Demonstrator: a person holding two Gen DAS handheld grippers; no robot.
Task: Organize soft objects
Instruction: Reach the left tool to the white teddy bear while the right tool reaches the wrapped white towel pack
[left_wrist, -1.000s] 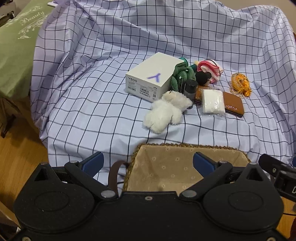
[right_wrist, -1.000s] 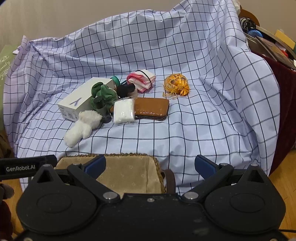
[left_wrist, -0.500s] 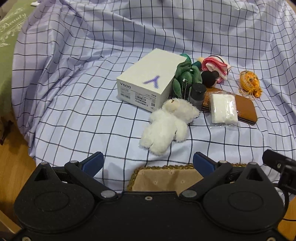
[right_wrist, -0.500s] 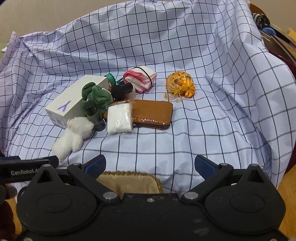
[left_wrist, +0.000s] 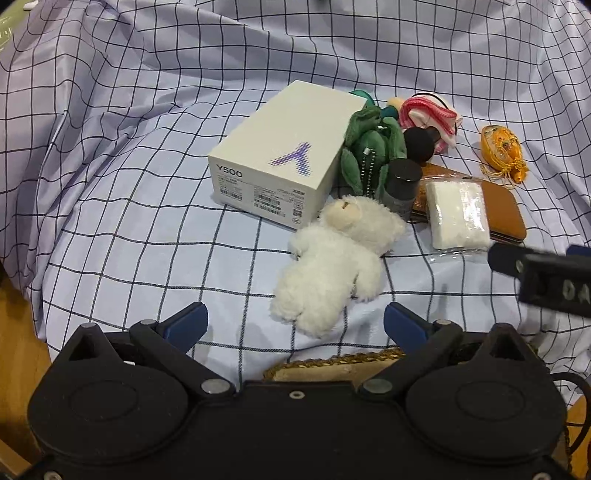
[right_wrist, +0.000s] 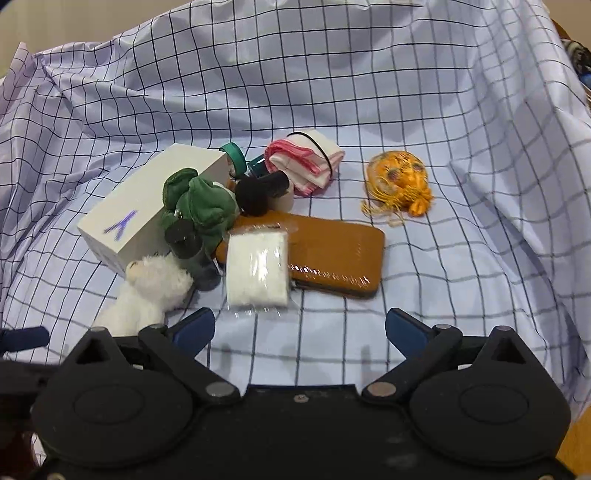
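White plush bear (left_wrist: 332, 258) lay against the capped bottle (left_wrist: 400, 184); left gripper (left_wrist: 295, 321) gaped empty, right gripper (right_wrist: 300, 326) was closing on nothing. A careless grab risked toppling the bottle.

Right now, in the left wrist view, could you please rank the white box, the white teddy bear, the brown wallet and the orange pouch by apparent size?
1. White box
2. White teddy bear, though it lies nearer the camera, so it may look bigger than it is
3. Brown wallet, partly covered
4. Orange pouch
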